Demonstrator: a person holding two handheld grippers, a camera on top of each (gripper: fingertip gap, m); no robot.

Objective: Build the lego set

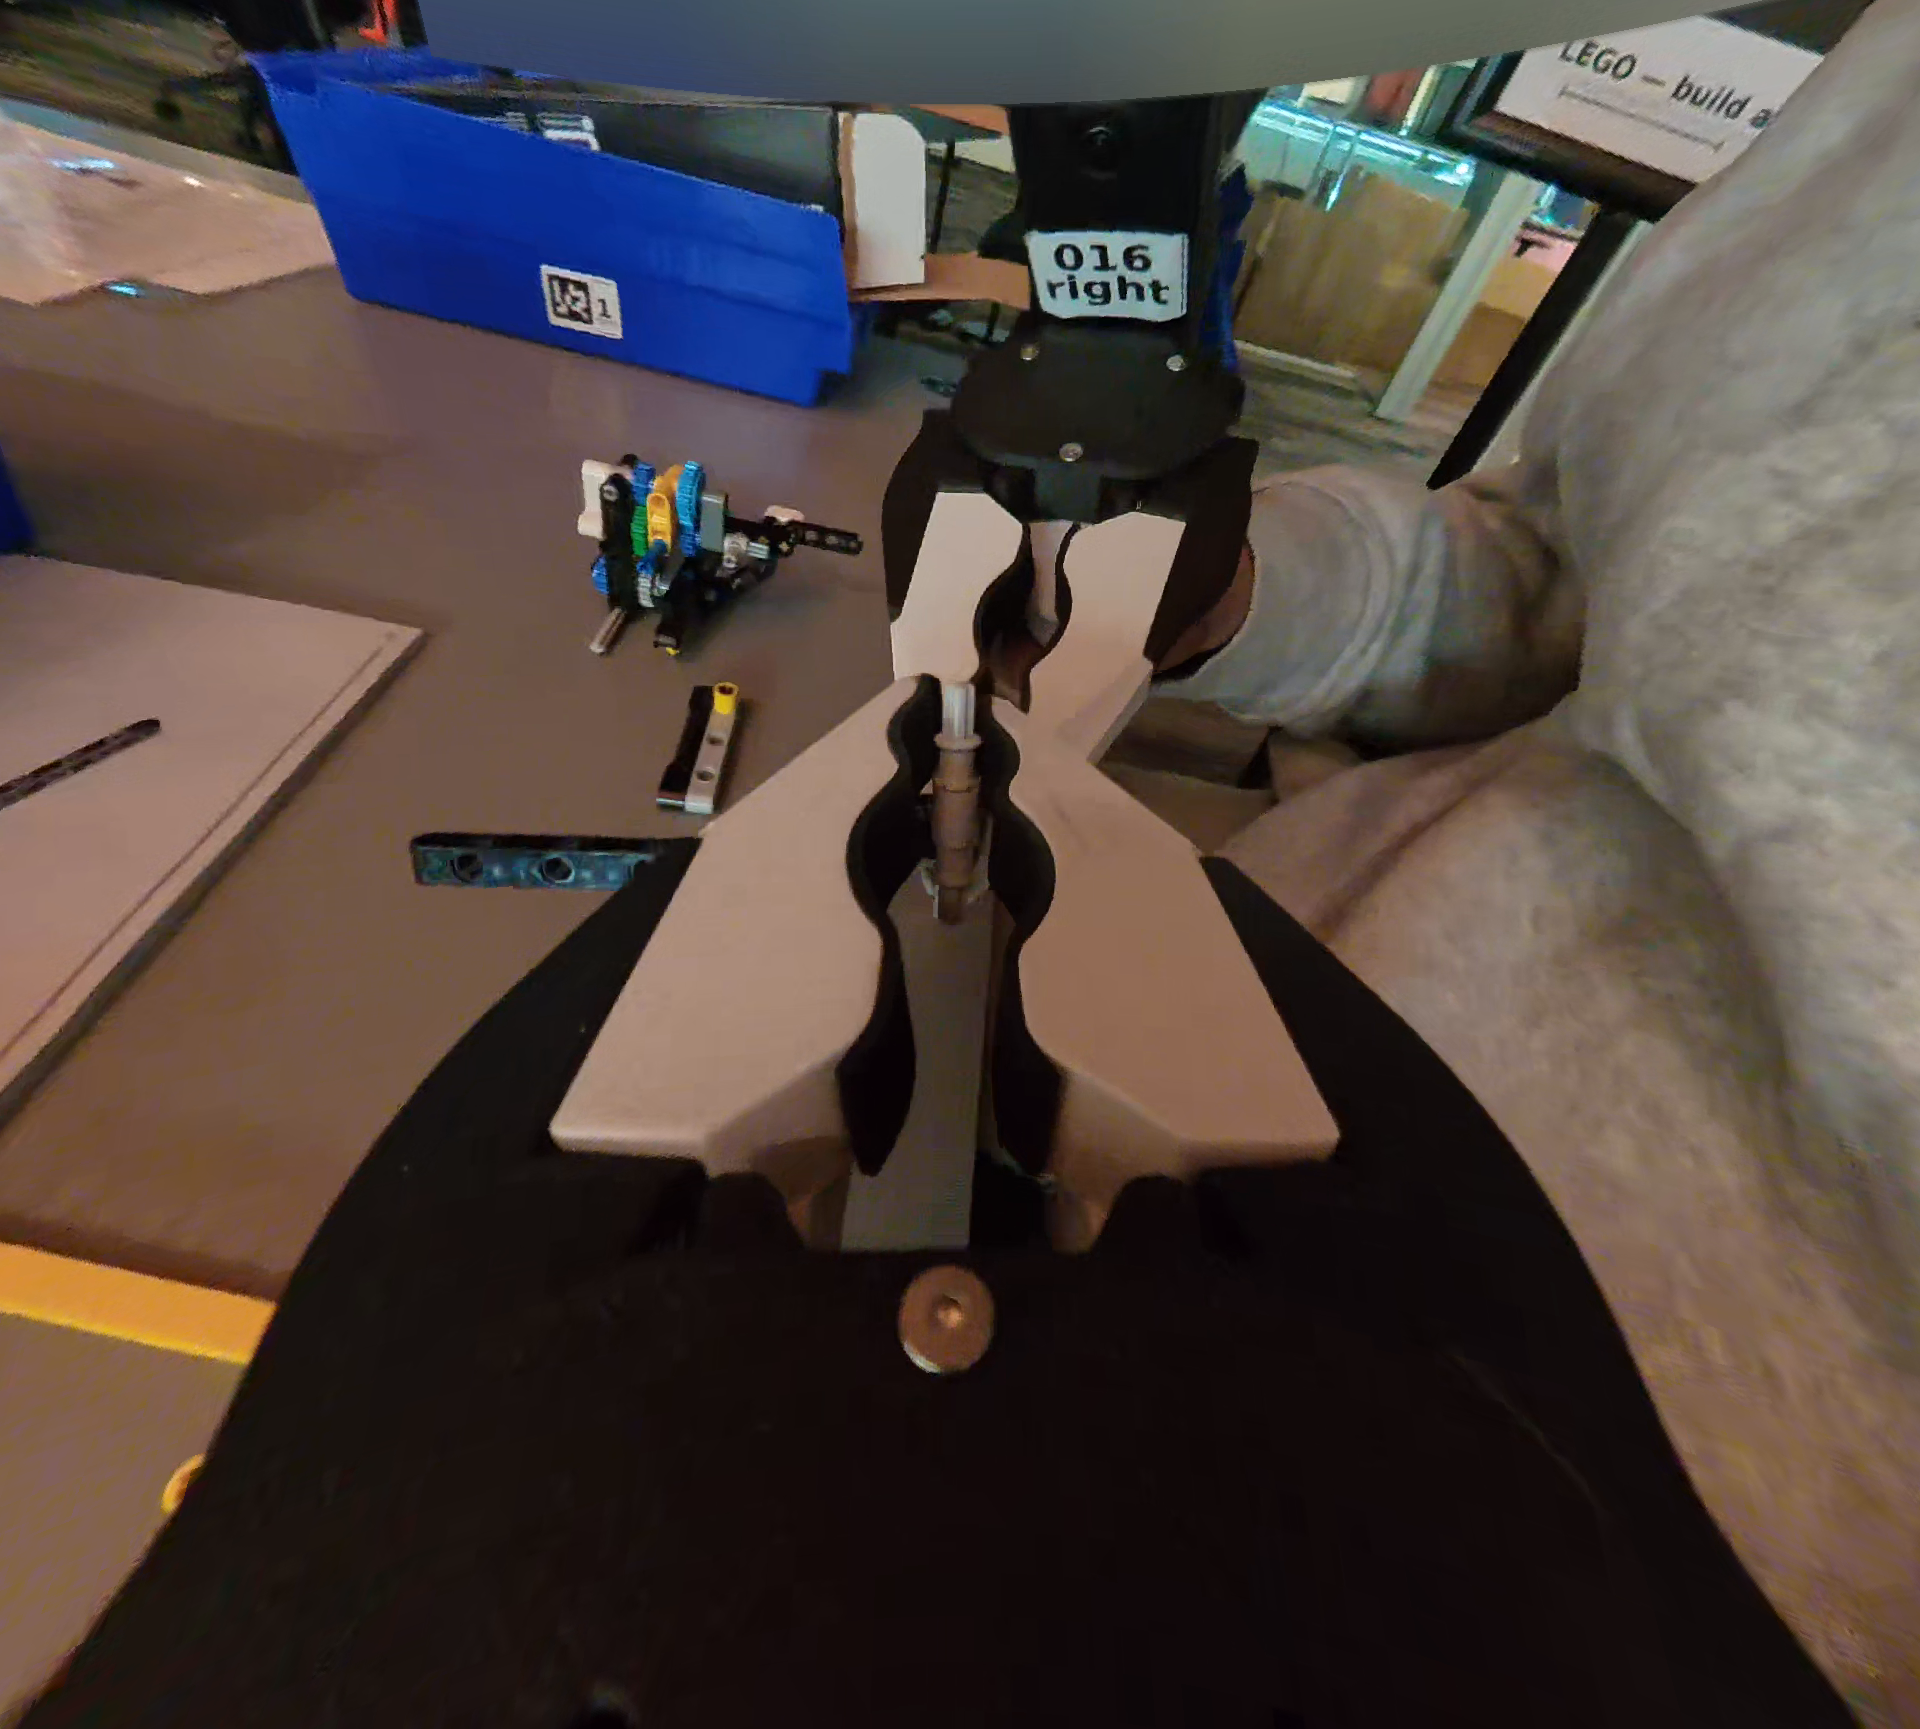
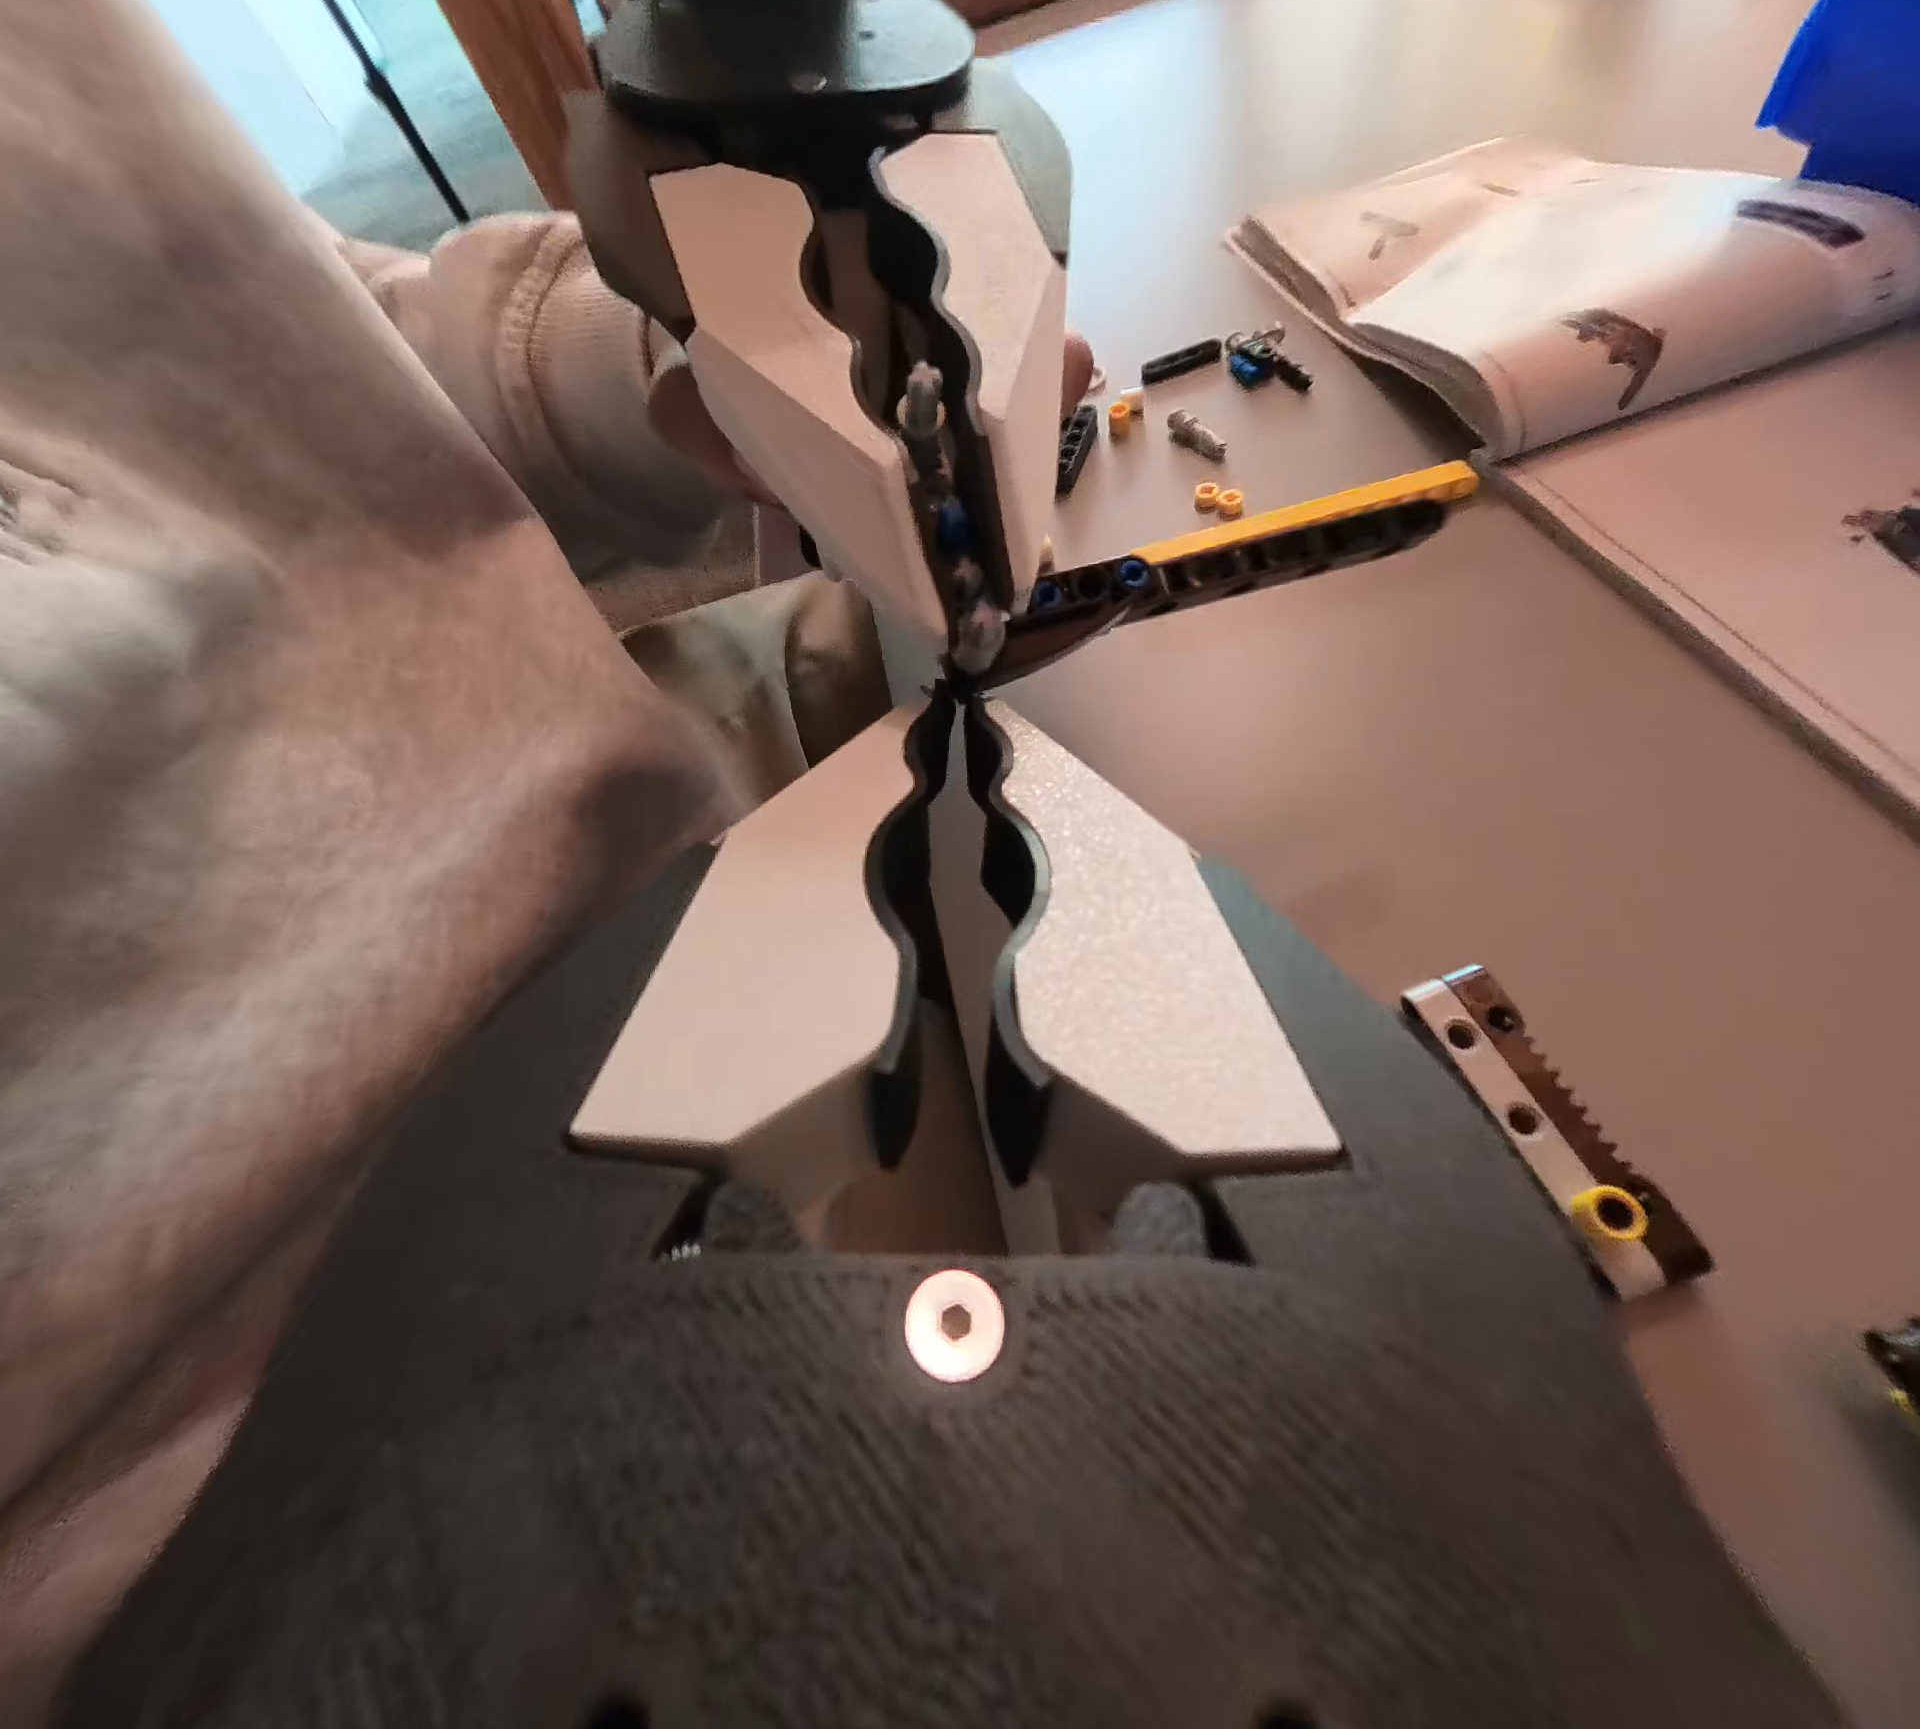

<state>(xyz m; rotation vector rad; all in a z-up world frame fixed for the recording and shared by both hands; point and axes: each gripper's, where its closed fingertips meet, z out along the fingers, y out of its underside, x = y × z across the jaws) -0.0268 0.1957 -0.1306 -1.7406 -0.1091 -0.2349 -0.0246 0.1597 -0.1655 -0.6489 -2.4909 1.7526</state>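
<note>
Beam, black with a yellow strip on its top edge and blue pins near the gripped end, sticks out sideways from the left gripper over the table. Left gripper is clenched on that assembly; a grey axle pin runs lengthwise between its fingers, light tip poking out at the front. Right gripper meets it tip to tip, jaws pinched nearly together; whether they actually hold the axle's tip cannot be told.

Partial build stands far left on the table: black frame, blue, yellow and green gears, white and grey bricks, a thin black rod out to the right. Nearer, a short white-and-black piece with a yellow connector lies flat; just nearer still, a dark flat beam. Right wrist view shows loose bits beside the open booklet: black link, blue connector, grey pin, small yellow bushes.

Table is plain grey-brown. Blue bin with a square marker sticker sits at the far side. A thin board lies left with a black strip on it. Grey sweatshirt sleeves fill the right of the left wrist view. Room behind: dim shelving, cardboard boxes, a framed sign.
</note>
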